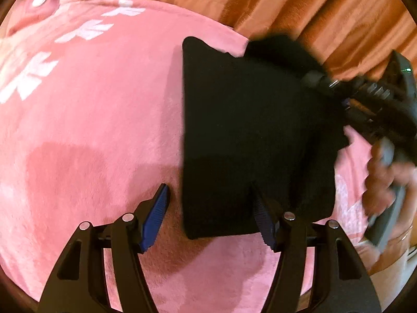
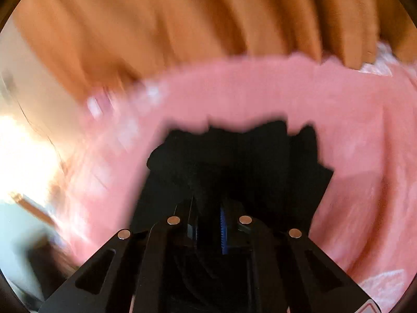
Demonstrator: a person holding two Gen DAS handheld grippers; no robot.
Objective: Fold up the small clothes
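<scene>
Your left gripper [image 1: 208,216] stands released over the near edge of the black folded garment [image 1: 247,135], its right finger over the cloth and its left finger [image 1: 156,214] out on the pink plush blanket [image 1: 91,130] just beside that edge, neither pad pressing. Your right gripper [image 2: 209,224] is clenched on a bunched fold of the same garment [image 2: 247,156], which fans out ahead of its fingertips (this view is badly blurred). White marks [image 1: 28,78] on the blanket, far left of the left claw, are too smeared to read.
</scene>
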